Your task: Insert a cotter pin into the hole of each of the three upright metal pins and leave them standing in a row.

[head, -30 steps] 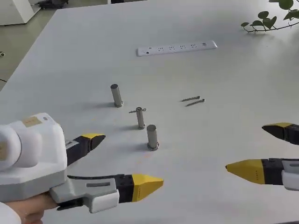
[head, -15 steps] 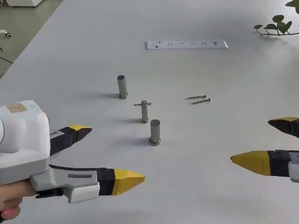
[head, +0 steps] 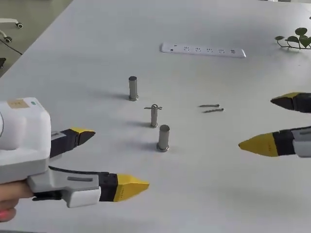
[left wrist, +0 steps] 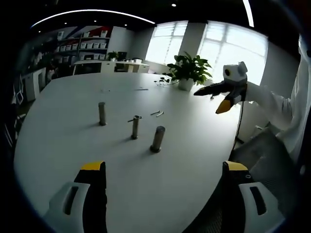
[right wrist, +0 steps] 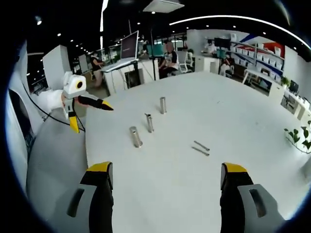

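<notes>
Left claw (head: 119, 158), right claw (head: 256, 123) released (empty), middle pin (head: 154, 115) cottered, two cotter pins (head: 211, 108) loose

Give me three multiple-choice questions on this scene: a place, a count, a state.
1. The two loose cotter pins lie: A. on the table, right of the upright pins (head view); B. on the floor; C. on a chair.
2. Upright pins already fitted: A. none; B. one; C. three.
3. The left gripper and right gripper are: A. open; B. shut; C. one shut.
Key: 1A, they lie flat there; 2B, the middle pin alone holds a cotter pin; 3A, both pairs of jaws stand apart.
</notes>
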A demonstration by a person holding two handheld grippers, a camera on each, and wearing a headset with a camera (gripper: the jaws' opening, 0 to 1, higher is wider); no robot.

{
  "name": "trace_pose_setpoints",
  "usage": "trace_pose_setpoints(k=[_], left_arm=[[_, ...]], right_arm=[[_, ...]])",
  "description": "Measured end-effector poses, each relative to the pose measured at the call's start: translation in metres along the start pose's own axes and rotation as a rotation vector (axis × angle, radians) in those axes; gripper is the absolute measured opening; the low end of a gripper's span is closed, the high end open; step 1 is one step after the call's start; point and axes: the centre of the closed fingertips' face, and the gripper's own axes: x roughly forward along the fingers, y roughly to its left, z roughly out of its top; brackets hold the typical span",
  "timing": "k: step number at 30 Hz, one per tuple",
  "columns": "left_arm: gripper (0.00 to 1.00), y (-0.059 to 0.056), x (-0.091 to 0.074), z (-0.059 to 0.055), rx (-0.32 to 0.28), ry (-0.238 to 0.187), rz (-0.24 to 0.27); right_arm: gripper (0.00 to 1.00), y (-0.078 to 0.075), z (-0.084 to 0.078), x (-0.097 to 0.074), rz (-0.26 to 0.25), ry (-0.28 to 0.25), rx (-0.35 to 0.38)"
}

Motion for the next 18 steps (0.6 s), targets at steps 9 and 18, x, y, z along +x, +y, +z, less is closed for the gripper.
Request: trace_pose_setpoints(k=[9, 18], left_arm=[[0.96, -0.001, -0.005, 0.000, 0.008, -0.013, 0.013], [0.93, -0.001, -0.010, 0.006, -0.007, -0.044, 0.032]], right_arm=[[0.86, -0.031, 0.007, 0.025, 0.063, 0.101, -0.126], [0.77, -0.039, -0.006, 0.058, 0.160, 0.218, -0.236]])
